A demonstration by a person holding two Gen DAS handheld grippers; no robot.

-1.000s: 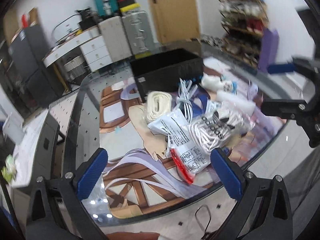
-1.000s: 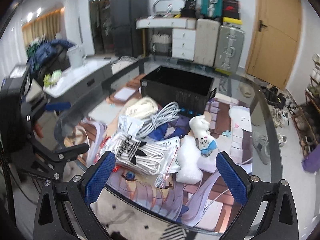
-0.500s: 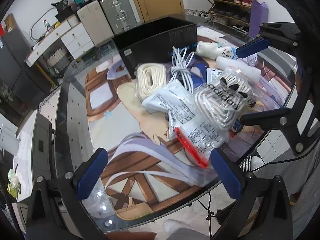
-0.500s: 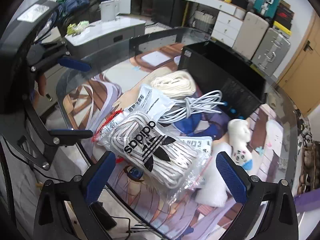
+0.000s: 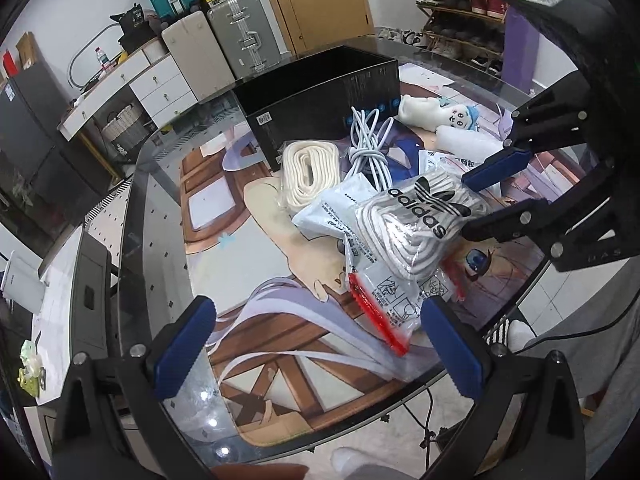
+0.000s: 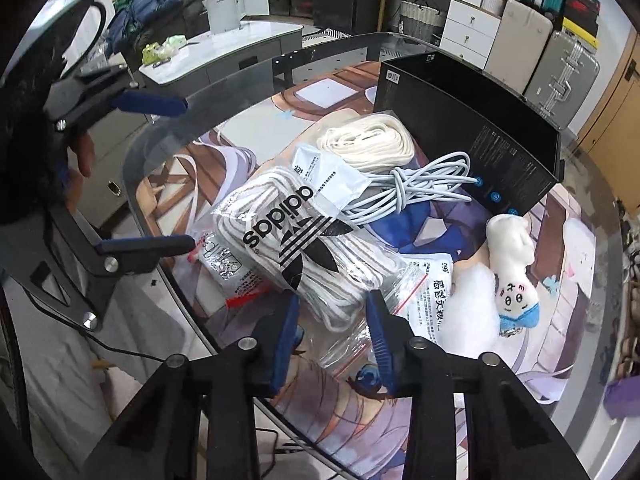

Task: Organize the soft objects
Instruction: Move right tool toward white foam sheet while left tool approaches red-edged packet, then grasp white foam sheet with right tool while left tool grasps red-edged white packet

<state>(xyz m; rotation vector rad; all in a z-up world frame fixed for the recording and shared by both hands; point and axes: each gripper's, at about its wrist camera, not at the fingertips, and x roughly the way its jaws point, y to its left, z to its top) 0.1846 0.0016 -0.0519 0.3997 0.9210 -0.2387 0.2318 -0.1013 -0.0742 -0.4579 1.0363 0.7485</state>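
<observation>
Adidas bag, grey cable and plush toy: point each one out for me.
Adidas bag [image 6: 296,240], right wrist view, on the black trefoil logo.
Grey cable [image 6: 408,192], right wrist view, on the knotted middle.
Plush toy [image 6: 514,268], right wrist view, on its white body.
</observation>
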